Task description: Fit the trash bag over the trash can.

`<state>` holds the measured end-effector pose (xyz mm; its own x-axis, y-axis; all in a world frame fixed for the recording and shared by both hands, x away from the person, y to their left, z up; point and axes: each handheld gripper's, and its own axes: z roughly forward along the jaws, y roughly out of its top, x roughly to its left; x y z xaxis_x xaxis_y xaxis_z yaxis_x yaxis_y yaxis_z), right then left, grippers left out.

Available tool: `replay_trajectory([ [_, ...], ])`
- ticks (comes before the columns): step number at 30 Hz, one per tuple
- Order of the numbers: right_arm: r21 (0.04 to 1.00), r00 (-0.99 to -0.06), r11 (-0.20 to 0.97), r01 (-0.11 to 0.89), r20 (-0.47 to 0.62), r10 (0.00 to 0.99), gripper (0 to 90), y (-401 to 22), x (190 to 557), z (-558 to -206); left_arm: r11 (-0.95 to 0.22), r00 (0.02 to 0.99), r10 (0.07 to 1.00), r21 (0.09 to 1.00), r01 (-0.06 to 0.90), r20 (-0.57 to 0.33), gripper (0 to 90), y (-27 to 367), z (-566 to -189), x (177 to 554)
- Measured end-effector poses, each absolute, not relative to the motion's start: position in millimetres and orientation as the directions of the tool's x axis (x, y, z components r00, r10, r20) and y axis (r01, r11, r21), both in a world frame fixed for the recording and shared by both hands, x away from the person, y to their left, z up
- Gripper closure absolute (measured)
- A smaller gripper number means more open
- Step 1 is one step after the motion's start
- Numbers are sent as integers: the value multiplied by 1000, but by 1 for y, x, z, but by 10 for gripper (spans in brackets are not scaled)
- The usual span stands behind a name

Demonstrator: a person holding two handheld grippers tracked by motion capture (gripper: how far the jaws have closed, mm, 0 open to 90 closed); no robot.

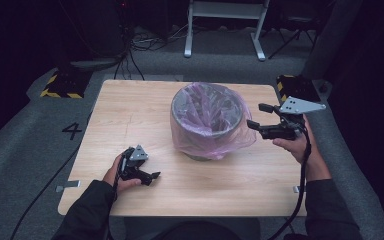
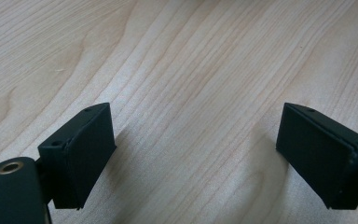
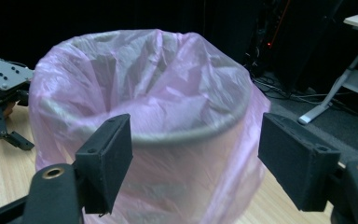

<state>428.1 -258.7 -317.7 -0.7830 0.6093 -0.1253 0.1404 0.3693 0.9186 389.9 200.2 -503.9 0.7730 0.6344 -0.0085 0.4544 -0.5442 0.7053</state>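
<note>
Thin pink bag lines the grey bin mid-table, its skirt draped outside.
It looks light, soft and slippery, best pinched at the folded rim; the right gripper beside it and the left gripper both stand spread, empty.

A lab: black curtains, floor cables, hazard-striped base.

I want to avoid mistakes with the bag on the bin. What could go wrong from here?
1. The pink bag hangs loose over the grey bin; the open right gripper beside it could snag or tear the film.
2. A pull on the bag may tip or slide the bin, since the left gripper rests apart on the table.
</note>
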Motion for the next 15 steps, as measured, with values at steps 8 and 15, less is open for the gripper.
replay_trajectory([
  [8, 904, -780, 406, 132, -158, 605, 270, -232, 440, -310, -543, 771, 637, 704, 457, -9, 110, 200, -504, 390],
  [15, 884, -793, 440, 158, -153, 590, 326, -206, 461, -305, -543, 771, 637, 704, 457, -9, 109, 200, -504, 390],
])
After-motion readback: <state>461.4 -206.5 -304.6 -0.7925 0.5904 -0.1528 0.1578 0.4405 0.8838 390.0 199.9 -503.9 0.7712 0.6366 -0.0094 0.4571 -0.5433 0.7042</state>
